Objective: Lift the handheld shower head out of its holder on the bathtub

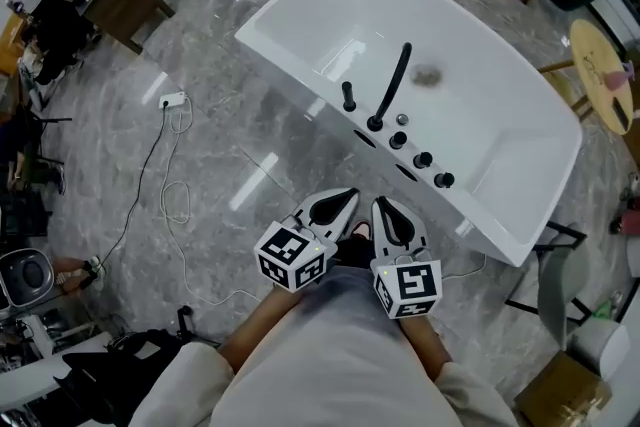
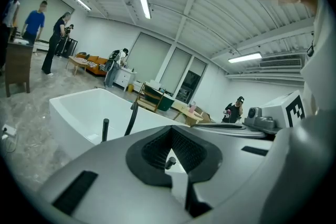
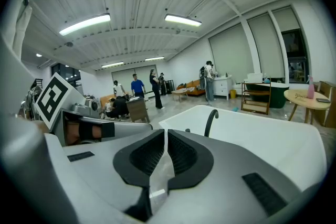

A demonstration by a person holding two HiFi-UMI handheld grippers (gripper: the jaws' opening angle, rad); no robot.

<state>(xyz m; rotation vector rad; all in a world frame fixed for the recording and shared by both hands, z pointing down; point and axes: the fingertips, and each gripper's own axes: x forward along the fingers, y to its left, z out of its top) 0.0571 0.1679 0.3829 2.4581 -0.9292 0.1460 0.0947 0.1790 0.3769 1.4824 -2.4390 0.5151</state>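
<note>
Left hand-held gripper [image 1: 347,199]: closed and empty, its ribbed black pads meeting inside a smooth grey shell.
Right hand-held gripper [image 1: 386,207]: jaws together, holding nothing, just beside the left one.
Floor [image 1: 230,155]: glossy grey marble pattern, lying between the grippers and the tub.
Bathtub [image 1: 290,65]: white, glossy and freestanding, with black fittings along its near rim.
Handheld shower head [image 1: 348,96]: a slim matte black rod standing upright in its holder, so its long axis is vertical. It is straight ahead and well apart, and the left gripper looks nearer.
Spout [image 1: 395,80]: a curved black tube, just to the right of the shower head.
</note>
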